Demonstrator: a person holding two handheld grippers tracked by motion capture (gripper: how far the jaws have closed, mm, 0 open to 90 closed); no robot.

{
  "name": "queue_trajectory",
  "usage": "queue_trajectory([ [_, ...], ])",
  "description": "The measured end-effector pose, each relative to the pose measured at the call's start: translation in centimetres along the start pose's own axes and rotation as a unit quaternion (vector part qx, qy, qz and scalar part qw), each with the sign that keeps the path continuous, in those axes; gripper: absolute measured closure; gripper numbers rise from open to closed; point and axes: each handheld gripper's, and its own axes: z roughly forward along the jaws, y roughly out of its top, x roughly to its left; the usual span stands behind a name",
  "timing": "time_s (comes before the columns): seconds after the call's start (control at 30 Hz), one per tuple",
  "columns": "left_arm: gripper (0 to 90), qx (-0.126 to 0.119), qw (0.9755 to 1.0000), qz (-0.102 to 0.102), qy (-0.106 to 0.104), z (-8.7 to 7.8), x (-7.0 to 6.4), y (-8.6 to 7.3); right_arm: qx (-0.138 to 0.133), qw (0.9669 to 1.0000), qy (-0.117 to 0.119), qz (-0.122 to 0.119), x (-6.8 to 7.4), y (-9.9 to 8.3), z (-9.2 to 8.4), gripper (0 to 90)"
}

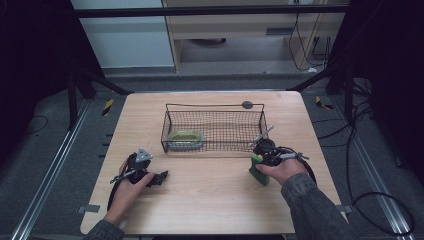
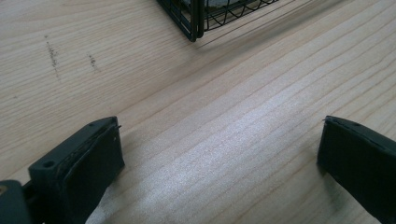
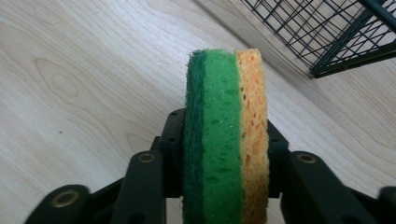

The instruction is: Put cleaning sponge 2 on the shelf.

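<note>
A sponge (image 3: 226,140), green scouring layer on one side and orange foam on the other, stands on edge between the jaws of my right gripper (image 3: 224,158), which is shut on it. In the high view that sponge (image 1: 258,171) is low over the table, just right of the wire basket's (image 1: 215,106) near right corner, with the right gripper (image 1: 261,162) gripping it. My left gripper (image 1: 161,177) rests at the table's left front, below the basket's left corner. Its jaws (image 2: 219,154) stand wide open over bare wood.
The black wire basket (image 3: 327,42) sits at the table's centre back and holds a pale green object (image 1: 186,138) in its left end. Its corner (image 2: 194,18) lies ahead of the left gripper. Cables trail from the right gripper off the table's right side.
</note>
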Motion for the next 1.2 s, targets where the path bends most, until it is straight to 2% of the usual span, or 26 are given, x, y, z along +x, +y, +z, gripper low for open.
queue_trajectory([
  [0.2, 0.0, 0.000, 1.0000, 0.000, 0.000, 0.0, 0.0, 0.0, -0.014, 0.9999, 0.001, 0.010, -0.6, -0.7, -0.9, 63.9],
  [0.33, 0.0, 0.000, 1.0000, 0.000, 0.000, 0.0, 0.0, 0.0, -0.024, 0.9996, -0.006, 0.011, -1.2, -1.1, -1.6, 63.9],
  [0.8, 0.0, 0.000, 1.0000, 0.000, 0.000, 0.0, 0.0, 0.0, -0.052, 0.9978, -0.025, 0.032, -4.1, -2.4, -3.7, 64.0],
  [1.2, 0.0, 0.000, 1.0000, 0.000, 0.000, 0.0, 0.0, 0.0, -0.071, 0.9948, -0.041, 0.060, -6.8, -2.6, -5.0, 64.0],
])
